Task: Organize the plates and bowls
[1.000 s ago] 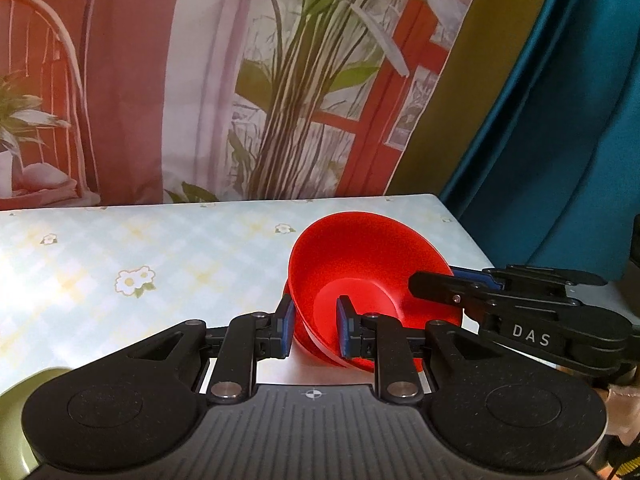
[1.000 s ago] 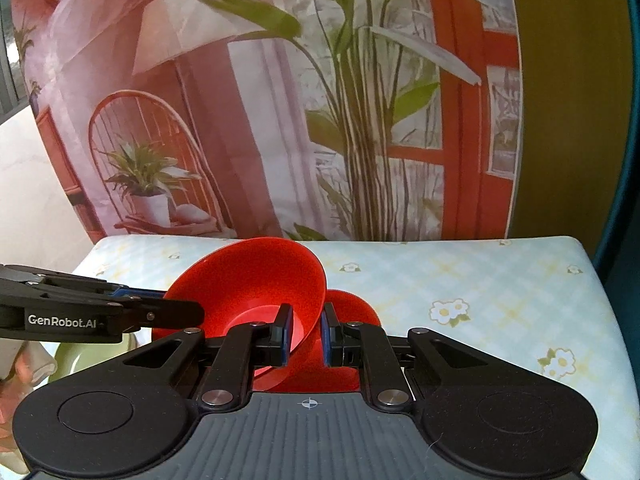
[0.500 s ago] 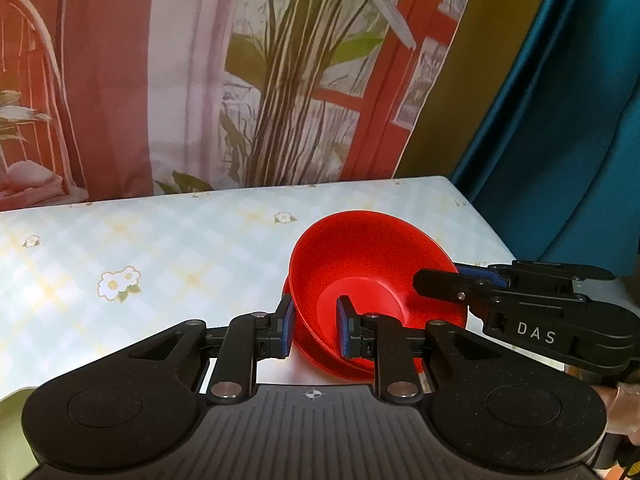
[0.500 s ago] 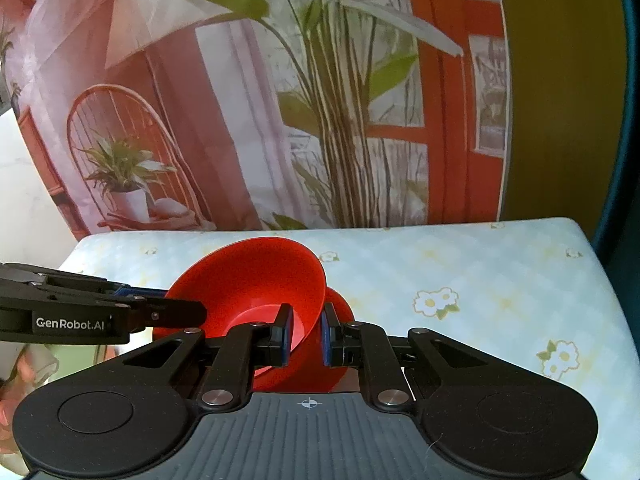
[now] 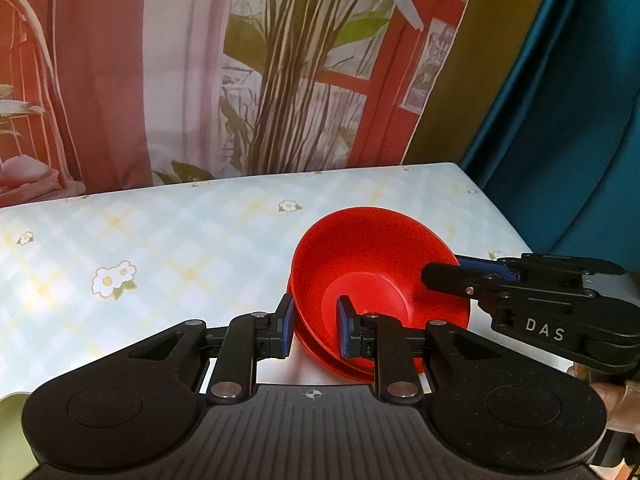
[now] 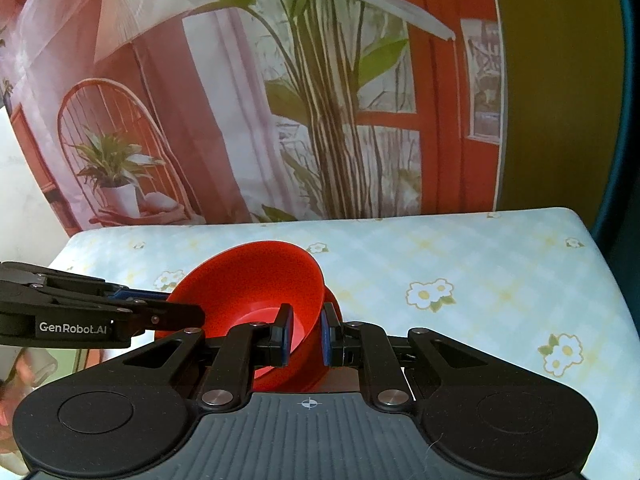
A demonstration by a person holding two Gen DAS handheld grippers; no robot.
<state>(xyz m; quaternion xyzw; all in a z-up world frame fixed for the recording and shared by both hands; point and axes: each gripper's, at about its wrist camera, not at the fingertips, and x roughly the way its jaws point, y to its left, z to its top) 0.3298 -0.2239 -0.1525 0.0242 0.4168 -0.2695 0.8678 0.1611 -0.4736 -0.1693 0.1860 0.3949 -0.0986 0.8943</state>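
A red bowl (image 5: 372, 256) sits tilted on a red plate (image 5: 340, 364), both held above the flowered tablecloth (image 5: 160, 248). My left gripper (image 5: 313, 326) is shut on the near rim of the bowl and plate. My right gripper (image 6: 305, 334) is shut on the opposite rim; it shows from the side in the left wrist view (image 5: 452, 278). In the right wrist view the bowl (image 6: 256, 284) leans left and the plate (image 6: 334, 308) peeks out behind it. The left gripper (image 6: 176, 316) enters from the left there.
A pale green dish (image 5: 12, 432) shows at the lower left edge of the left wrist view. A printed backdrop (image 6: 280, 100) hangs behind the table, a teal curtain (image 5: 560, 120) at its right end. The table's right edge (image 6: 600, 264) is close.
Both grippers have carried the bowl and plate forward over the table and a little lower. The grips have not changed.
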